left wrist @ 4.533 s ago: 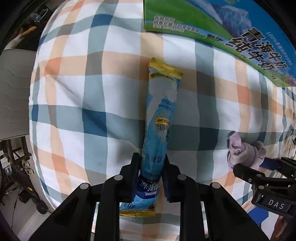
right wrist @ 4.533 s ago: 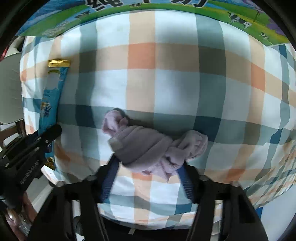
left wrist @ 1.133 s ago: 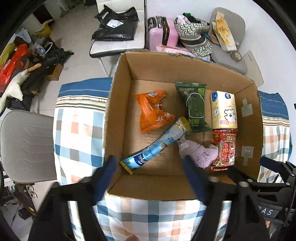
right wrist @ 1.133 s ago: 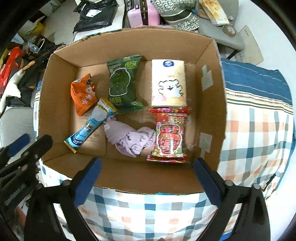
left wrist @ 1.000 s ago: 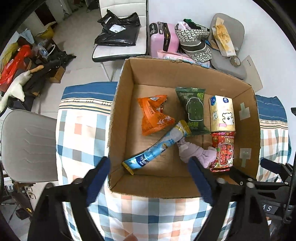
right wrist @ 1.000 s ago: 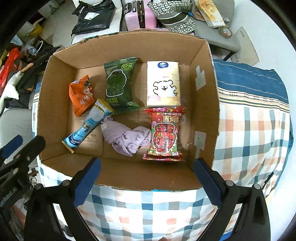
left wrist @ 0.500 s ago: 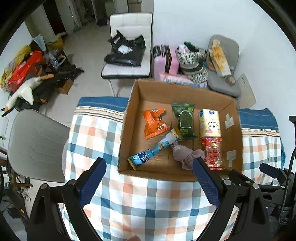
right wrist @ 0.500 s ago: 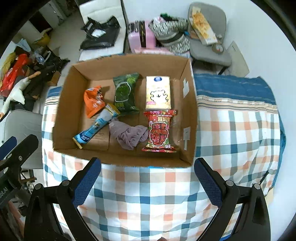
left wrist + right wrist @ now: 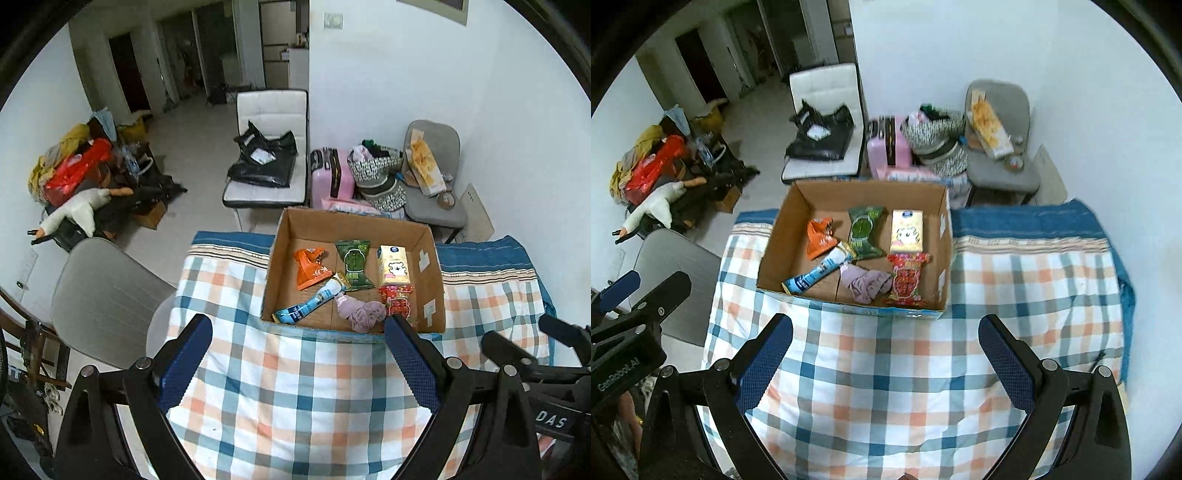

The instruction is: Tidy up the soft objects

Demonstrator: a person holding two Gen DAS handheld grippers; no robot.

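Both grippers, left [image 9: 297, 360] and right [image 9: 884, 354], jaws spread wide and empty above the checked cloth [image 9: 886, 387].

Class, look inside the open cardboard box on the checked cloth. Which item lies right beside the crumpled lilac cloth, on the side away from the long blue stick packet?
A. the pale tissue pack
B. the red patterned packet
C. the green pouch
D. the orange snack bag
B: the red patterned packet touches the crumpled lilac cloth, opposite the long blue stick packet in the open cardboard box.

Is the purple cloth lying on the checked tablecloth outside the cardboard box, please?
No, the purple cloth lies inside the cardboard box, between a blue packet and a red packet.
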